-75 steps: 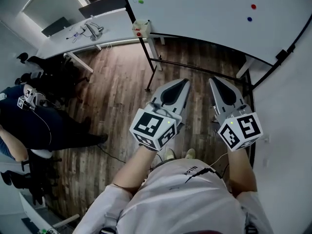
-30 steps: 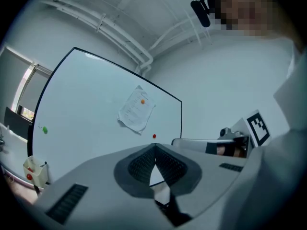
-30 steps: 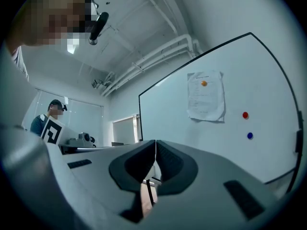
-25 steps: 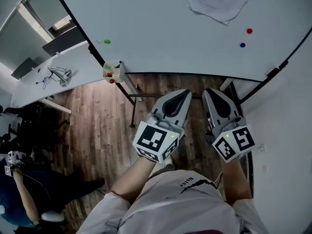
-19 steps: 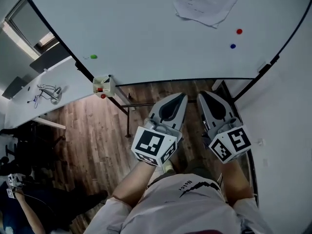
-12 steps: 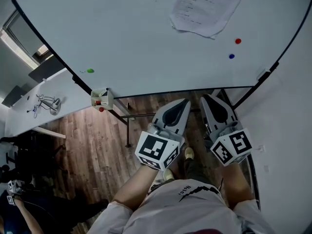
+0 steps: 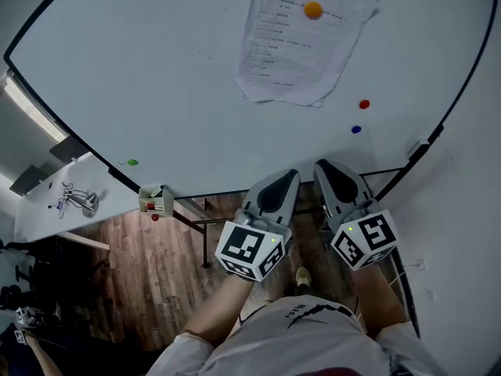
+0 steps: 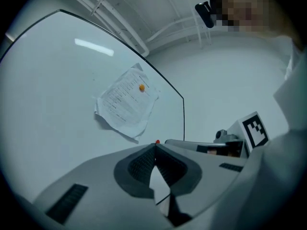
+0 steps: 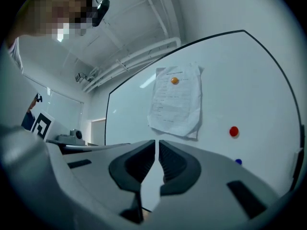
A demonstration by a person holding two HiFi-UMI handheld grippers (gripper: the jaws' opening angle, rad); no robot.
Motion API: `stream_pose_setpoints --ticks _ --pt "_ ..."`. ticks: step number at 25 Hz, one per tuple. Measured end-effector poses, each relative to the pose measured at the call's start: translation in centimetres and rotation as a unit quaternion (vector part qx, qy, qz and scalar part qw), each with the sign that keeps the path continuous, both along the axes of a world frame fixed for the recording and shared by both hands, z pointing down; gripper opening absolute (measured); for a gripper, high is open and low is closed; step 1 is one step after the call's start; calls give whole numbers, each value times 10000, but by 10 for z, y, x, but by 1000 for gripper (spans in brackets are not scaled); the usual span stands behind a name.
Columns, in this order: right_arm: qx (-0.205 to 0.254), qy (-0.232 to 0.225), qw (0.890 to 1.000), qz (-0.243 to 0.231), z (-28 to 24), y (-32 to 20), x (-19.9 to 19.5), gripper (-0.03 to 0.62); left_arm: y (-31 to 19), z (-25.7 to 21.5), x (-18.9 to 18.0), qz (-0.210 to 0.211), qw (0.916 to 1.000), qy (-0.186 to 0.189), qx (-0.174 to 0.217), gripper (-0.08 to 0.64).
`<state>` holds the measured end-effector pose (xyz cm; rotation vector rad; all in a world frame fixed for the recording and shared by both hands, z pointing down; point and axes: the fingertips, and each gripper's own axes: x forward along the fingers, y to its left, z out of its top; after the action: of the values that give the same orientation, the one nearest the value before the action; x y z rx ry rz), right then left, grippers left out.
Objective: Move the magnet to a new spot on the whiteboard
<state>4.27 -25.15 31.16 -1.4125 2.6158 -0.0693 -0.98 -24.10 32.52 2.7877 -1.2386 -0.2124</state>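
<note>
Head view: left tool (image 7: 291,176) and right tool (image 7: 322,167) both closed, empty, well below paper (image 7: 293,41) on whiteboard (image 7: 156,69). Likely target: red magnet (image 7: 364,104), just lower-right of paper. Open right tool first, pinch rim squarely.

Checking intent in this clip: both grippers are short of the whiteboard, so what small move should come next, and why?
Probably raise the right gripper toward the blue magnet and open its jaws. They are shut and empty, the gripper is short of the whiteboard, and that magnet lies nearest it.
</note>
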Motion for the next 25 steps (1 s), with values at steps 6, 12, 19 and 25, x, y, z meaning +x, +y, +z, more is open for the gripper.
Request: stream_pose_setpoints --ticks 6,12,19,25 --pt "-68 -26 9998 174 2 -39 44 17 -36 3 34 -29 10000 23 -32 11" --pt "-71 5 9999 143 4 -61 62 28 -63 1 55 -78 10000 35 -41 11" --pt "-72 -28 9989 463 8 -95 99 58 -86 3 77 -49 10000 -8 -22 11" --pt "-101 -37 9973 721 13 -117 119 80 -102 3 84 -100 9999 -27 -22 11"
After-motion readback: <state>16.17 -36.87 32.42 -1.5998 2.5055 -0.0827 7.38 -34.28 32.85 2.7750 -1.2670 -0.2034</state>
